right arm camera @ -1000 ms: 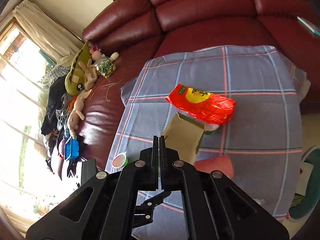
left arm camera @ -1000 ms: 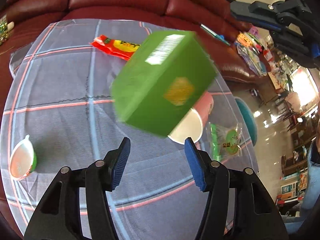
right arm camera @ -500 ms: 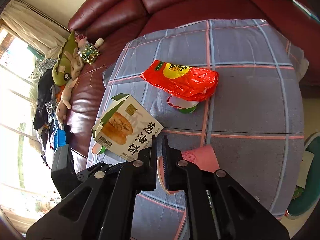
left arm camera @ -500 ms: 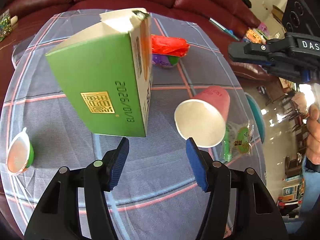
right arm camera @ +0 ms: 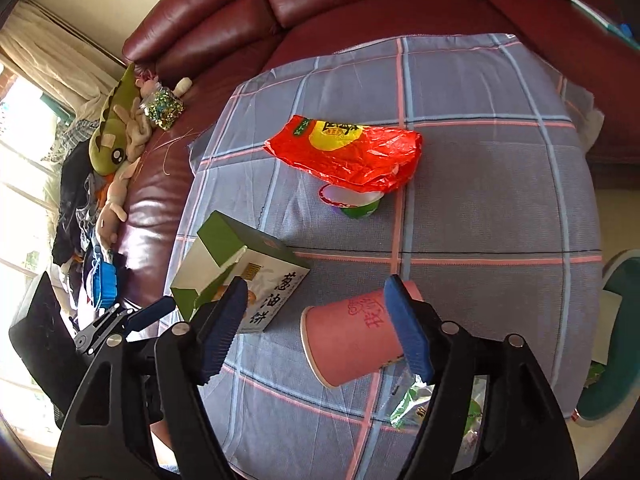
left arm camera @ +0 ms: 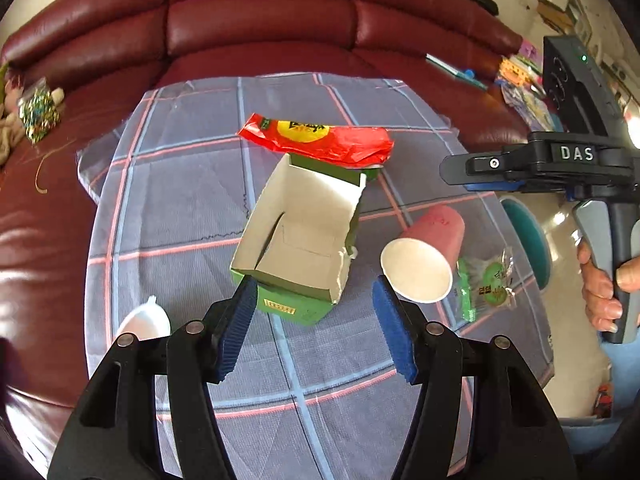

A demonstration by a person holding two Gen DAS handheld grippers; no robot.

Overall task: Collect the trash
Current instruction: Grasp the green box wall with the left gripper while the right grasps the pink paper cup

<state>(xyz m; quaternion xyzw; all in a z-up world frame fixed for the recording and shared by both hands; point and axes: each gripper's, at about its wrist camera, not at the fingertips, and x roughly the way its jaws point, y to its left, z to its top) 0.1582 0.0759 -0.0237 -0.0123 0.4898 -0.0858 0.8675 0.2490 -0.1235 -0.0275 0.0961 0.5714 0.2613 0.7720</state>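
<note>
Green cardboard, torn open at the top, the box (left arm camera: 298, 240) lies empty on the plaid cloth (left arm camera: 192, 184) beside a tipped pink paper cup (left arm camera: 424, 264). The left gripper (left arm camera: 314, 328) hangs spread with nothing between its pads. The right gripper (right arm camera: 316, 328) has just been opening and straddles the cup without pressing it.
</note>
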